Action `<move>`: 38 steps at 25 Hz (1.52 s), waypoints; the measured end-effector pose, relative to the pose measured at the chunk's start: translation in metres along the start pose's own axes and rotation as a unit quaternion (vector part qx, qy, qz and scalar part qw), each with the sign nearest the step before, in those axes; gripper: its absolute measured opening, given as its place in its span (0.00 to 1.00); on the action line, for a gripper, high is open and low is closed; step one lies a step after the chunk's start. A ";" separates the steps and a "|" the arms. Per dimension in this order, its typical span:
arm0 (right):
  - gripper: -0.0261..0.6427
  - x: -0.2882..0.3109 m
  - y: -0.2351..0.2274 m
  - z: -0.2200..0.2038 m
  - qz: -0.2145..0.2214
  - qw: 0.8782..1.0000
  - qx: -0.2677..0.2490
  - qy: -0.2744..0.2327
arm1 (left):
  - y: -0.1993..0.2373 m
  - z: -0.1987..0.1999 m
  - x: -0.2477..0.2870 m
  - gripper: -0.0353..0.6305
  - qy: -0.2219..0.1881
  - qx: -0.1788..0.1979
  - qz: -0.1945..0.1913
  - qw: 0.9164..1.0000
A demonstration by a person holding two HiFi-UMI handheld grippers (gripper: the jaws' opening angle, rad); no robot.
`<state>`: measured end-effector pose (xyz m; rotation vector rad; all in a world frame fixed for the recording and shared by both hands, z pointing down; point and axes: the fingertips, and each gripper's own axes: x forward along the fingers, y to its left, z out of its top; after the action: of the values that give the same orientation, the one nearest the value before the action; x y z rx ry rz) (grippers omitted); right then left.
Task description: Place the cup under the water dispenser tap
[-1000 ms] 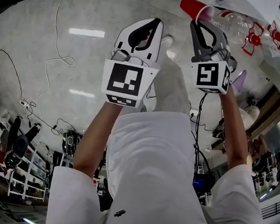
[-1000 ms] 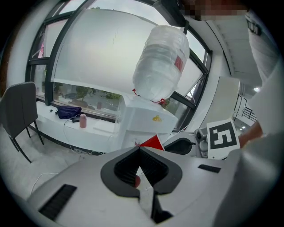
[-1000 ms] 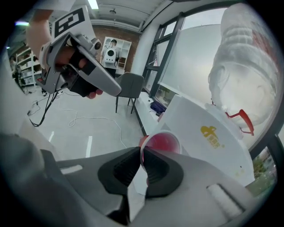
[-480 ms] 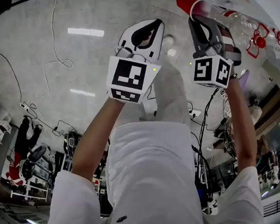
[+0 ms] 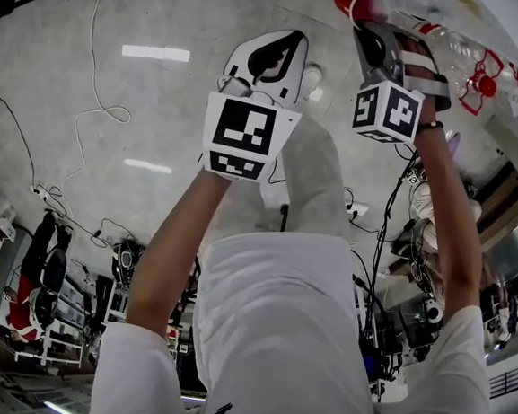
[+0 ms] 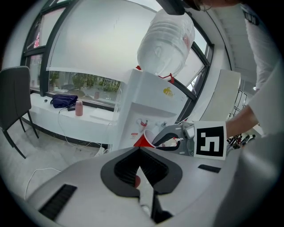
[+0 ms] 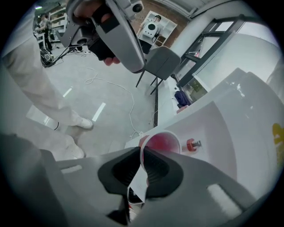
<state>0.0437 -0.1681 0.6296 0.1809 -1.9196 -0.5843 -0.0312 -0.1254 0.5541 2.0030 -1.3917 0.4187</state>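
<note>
My right gripper (image 5: pixel 365 23) is shut on the rim of a red cup (image 5: pixel 354 4), which it holds tilted in front of the white water dispenser (image 6: pixel 153 106). In the right gripper view the cup (image 7: pixel 162 144) has its mouth open towards me, its rim is pinched between the pads, and a red tap (image 7: pixel 191 143) sits just to its right on the dispenser (image 7: pixel 226 119). The left gripper view shows the cup (image 6: pixel 143 140) level with the tap recess. My left gripper (image 5: pixel 291 38) hangs beside it, shut with nothing in it.
A large clear water bottle (image 6: pixel 166 42) stands upside down on top of the dispenser. A dark chair (image 7: pixel 162 62) and a low white ledge (image 6: pixel 57 117) with a bag and a pink bottle are to the dispenser's left. Cables (image 5: pixel 96 90) trail over the floor.
Both grippers have sunk lower in front of the dispenser. The right one has rolled, turning the cup with it. The left gripper stays shut and empty.
</note>
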 end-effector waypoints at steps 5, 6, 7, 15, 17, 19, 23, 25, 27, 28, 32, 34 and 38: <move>0.09 0.024 0.005 -0.010 0.013 0.999 -0.029 0.022 | 0.004 -0.004 0.007 0.06 0.001 0.000 0.000 1.000; 0.09 0.030 0.007 -0.012 0.017 0.999 -0.039 0.027 | 0.005 -0.005 0.009 0.06 0.001 0.000 0.000 1.000; 0.09 0.035 0.009 -0.015 0.022 0.998 -0.048 0.032 | 0.005 -0.005 0.011 0.06 0.001 -0.001 -0.001 1.000; 0.09 0.071 0.012 -0.026 0.039 0.995 -0.060 0.066 | 0.010 -0.012 0.018 0.06 0.003 0.000 -0.007 1.000; 0.09 0.077 0.010 -0.030 0.040 0.995 -0.058 0.076 | 0.010 -0.011 0.019 0.06 0.000 0.001 -0.008 1.000; 0.09 0.083 0.009 -0.034 0.042 0.994 -0.054 0.083 | 0.011 -0.013 0.020 0.06 0.000 0.000 -0.009 1.000; 0.09 0.092 0.010 -0.039 0.046 0.993 -0.061 0.094 | 0.014 -0.016 0.023 0.06 0.000 -0.001 -0.007 1.000; 0.09 0.097 0.009 -0.041 0.046 0.992 -0.065 0.100 | 0.015 -0.016 0.023 0.06 -0.001 -0.001 -0.006 1.000; 0.09 0.102 0.010 -0.043 0.046 0.991 -0.064 0.105 | 0.017 -0.018 0.023 0.06 -0.001 -0.003 -0.006 1.000; 0.09 0.104 0.010 -0.045 0.046 0.991 -0.062 0.108 | 0.018 -0.018 0.024 0.06 -0.001 -0.003 -0.007 1.000; 0.09 0.113 0.011 -0.051 0.057 0.991 -0.052 0.113 | 0.018 -0.020 0.031 0.06 -0.002 -0.004 -0.008 1.000; 0.09 0.118 0.011 -0.056 0.055 0.990 -0.054 0.115 | 0.017 -0.022 0.035 0.06 -0.001 -0.003 -0.009 1.000; 0.09 0.123 0.013 -0.058 0.062 0.990 -0.053 0.118 | 0.019 -0.021 0.037 0.06 -0.001 -0.003 -0.009 1.000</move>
<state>0.0463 -0.2227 0.7552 0.0601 -1.6544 -0.5542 -0.0321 -0.1415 0.5976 2.0104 -1.3734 0.4028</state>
